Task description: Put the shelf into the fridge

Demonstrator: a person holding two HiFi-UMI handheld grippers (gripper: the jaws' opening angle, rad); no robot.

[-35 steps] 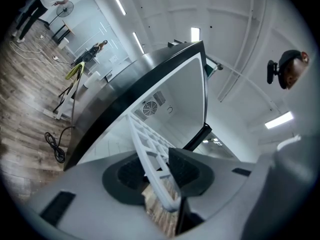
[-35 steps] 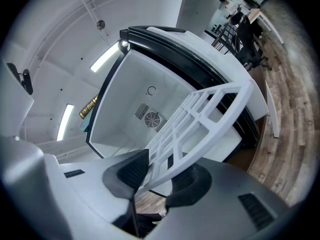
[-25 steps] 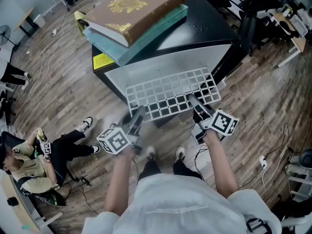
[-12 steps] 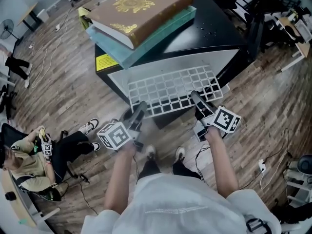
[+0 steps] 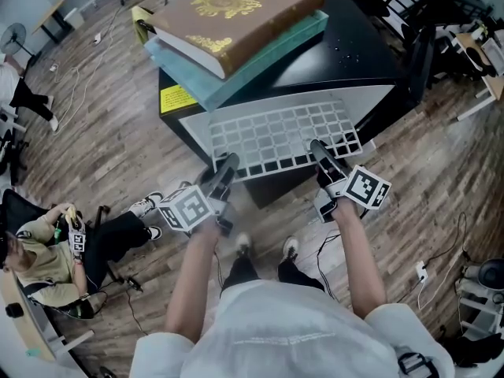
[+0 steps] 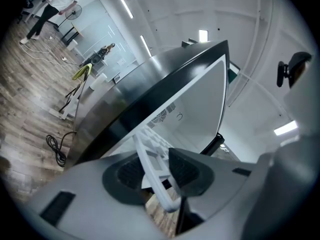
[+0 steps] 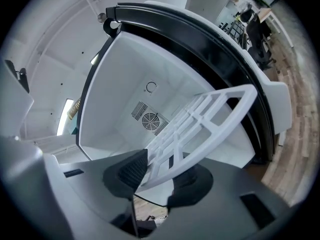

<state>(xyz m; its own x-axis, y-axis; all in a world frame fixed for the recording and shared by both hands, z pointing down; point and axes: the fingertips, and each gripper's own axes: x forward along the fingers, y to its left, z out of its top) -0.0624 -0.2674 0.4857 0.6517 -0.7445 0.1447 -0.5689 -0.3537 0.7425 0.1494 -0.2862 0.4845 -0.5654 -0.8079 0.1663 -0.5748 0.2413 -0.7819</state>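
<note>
A white grid shelf [image 5: 276,136] lies level in the open mouth of the black fridge [image 5: 358,50], its far part inside the white cavity [image 7: 145,84]. My left gripper [image 5: 226,166] is shut on the shelf's near rim at its left corner; in the left gripper view [image 6: 157,169] the rim [image 6: 150,151] runs pinched between both pads. My right gripper [image 5: 317,150] is at the rim's right corner. Its jaws are opening, and the shelf's rim [image 7: 210,119] still lies between them [image 7: 160,171], resting on the lower pad.
Two large books [image 5: 236,14] are stacked on top of the fridge. A fan vent [image 7: 149,120] marks the cavity's back wall. A person [image 5: 55,250] sits on the wooden floor at the left, near loose cables. My own feet [image 5: 264,246] stand just before the fridge.
Both grippers have moved forward with the shelf, which has slid deeper into the fridge. The right jaws have loosened on the rim.
</note>
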